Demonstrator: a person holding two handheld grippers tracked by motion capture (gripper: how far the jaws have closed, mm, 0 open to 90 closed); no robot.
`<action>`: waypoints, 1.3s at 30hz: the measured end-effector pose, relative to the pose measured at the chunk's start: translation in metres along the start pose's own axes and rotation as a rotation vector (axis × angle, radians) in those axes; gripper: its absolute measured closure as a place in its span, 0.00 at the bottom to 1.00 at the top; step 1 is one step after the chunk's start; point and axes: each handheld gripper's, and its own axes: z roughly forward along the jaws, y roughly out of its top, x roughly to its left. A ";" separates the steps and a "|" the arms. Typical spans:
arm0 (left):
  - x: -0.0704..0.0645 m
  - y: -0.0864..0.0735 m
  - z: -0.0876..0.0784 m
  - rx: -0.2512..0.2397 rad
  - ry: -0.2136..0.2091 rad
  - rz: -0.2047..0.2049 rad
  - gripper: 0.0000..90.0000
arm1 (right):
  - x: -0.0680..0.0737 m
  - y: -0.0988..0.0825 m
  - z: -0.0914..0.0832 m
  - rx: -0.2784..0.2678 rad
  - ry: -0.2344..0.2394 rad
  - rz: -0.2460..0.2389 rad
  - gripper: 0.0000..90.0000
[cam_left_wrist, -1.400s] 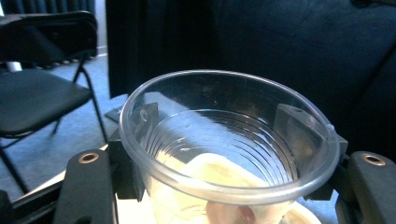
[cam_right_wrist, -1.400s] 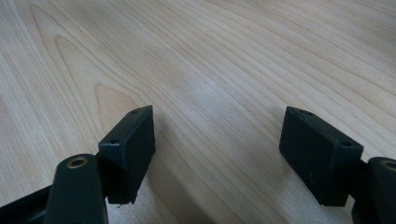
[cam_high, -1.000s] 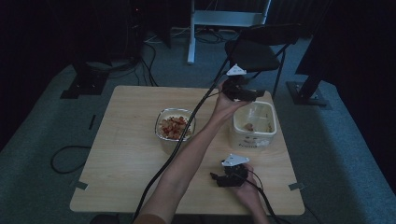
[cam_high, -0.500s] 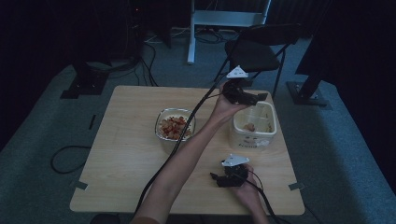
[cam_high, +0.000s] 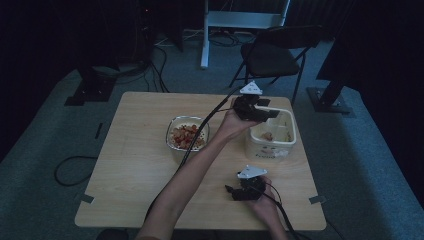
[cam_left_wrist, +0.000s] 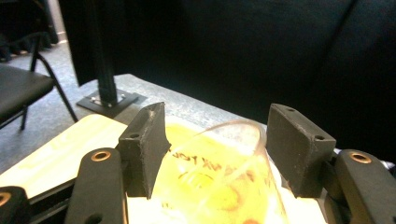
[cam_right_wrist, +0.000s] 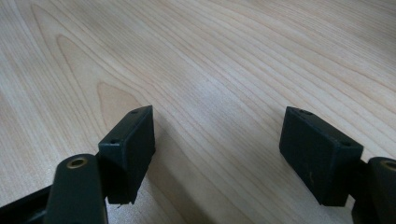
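A white tub (cam_high: 272, 145) with a few food pieces stands at the table's right. My left gripper (cam_high: 267, 114) hovers over its far-left rim, held by a hand reaching across the table. In the left gripper view the tub's clear, curved rim (cam_left_wrist: 233, 128) lies between the jaws of the left gripper (cam_left_wrist: 217, 135). Those jaws have just been closing, and the pads still stand off the rim. A glass bowl (cam_high: 187, 135) of red and white chunks sits mid-table. My right gripper (cam_high: 231, 191) rests near the front edge, and its jaws (cam_right_wrist: 217, 140) stand apart over bare wood.
The wooden table (cam_high: 135, 165) has bare room at its left and front. A black cable (cam_high: 200, 135) runs from the left gripper across the bowl. A folding chair (cam_high: 272, 55) and stand bases stand on the carpet beyond the far edge.
The left hand has shifted a little nearer and lower over the tub's rim. The right gripper has stayed where it was.
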 end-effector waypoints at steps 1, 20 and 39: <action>0.000 0.000 -0.001 0.005 -0.004 0.001 0.45 | 0.000 0.000 0.000 0.001 0.000 0.000 0.29; -0.006 0.028 -0.012 -0.033 0.068 0.065 0.98 | 0.000 0.000 0.000 0.002 -0.001 0.000 0.29; -0.002 0.045 -0.007 -0.067 0.077 0.060 0.61 | 0.000 0.000 0.000 0.002 0.000 0.004 0.29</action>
